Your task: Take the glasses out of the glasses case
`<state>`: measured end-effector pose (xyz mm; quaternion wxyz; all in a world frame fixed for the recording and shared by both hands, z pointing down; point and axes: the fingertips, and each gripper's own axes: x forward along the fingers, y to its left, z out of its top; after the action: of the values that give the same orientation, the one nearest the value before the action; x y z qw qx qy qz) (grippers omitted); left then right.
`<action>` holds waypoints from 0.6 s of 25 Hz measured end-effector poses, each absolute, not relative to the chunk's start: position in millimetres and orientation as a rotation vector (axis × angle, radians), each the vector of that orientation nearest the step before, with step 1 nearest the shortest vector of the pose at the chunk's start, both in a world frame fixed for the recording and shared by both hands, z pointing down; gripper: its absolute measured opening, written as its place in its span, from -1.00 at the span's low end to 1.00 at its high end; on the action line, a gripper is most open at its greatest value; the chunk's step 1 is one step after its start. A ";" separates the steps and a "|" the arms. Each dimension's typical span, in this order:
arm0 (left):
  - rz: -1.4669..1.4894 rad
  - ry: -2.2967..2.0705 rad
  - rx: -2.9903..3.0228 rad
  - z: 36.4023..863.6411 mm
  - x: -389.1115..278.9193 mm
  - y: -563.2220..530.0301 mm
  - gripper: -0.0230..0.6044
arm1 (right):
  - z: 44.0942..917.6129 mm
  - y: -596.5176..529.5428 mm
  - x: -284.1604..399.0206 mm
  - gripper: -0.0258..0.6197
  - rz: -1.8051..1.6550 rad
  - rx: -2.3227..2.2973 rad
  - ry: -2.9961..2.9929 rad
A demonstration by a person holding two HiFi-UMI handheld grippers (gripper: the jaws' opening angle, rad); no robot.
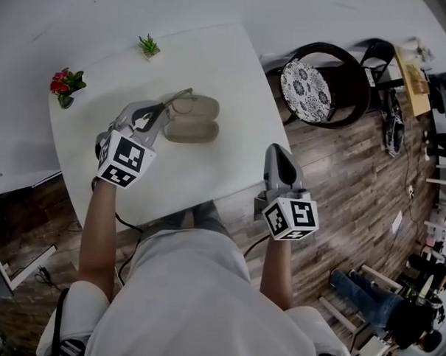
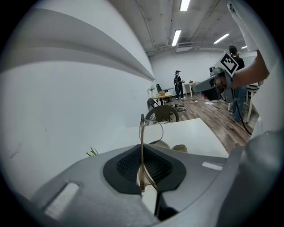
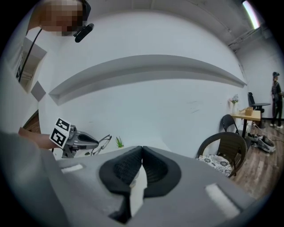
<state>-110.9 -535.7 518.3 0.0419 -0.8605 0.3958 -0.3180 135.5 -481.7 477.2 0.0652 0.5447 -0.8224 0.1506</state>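
Note:
My left gripper (image 1: 161,110) is shut on the glasses (image 1: 180,99), pinching one temple arm (image 2: 142,153) between its pads. The thin-framed glasses stick out past the jaws, lifted just above the open beige glasses case (image 1: 193,118) on the white table (image 1: 203,64). One lens (image 2: 153,131) shows upright beyond the jaws, with the case (image 2: 171,147) below it. My right gripper (image 1: 279,155) is shut on nothing and hangs off the table's right front corner. From the right gripper view, the left gripper (image 3: 91,141) and glasses (image 3: 103,144) appear at the left.
A red flower pot (image 1: 65,86) stands at the table's far left corner and a small green plant (image 1: 149,45) at the far edge. A dark round chair with patterned cushion (image 1: 316,85) stands right of the table on wooden floor. People stand far back in the room.

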 end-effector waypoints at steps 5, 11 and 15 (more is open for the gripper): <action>-0.846 1.326 -2.615 490.1 -130.8 -523.5 -0.85 | 466.9 -479.5 109.0 -0.91 0.425 1.598 -2.512; -0.715 1.442 -2.599 463.5 -149.2 -505.6 -0.85 | 458.1 -475.9 89.0 -0.91 0.407 1.561 -2.551; -0.657 1.532 -2.551 449.4 -167.2 -490.9 -0.85 | 458.6 -476.2 73.6 -0.91 0.395 1.506 -2.589</action>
<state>-167.2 -490.9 449.4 0.0472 -0.8362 0.5022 -0.2152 73.6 -476.2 458.6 0.0600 0.4976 -0.8554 0.1306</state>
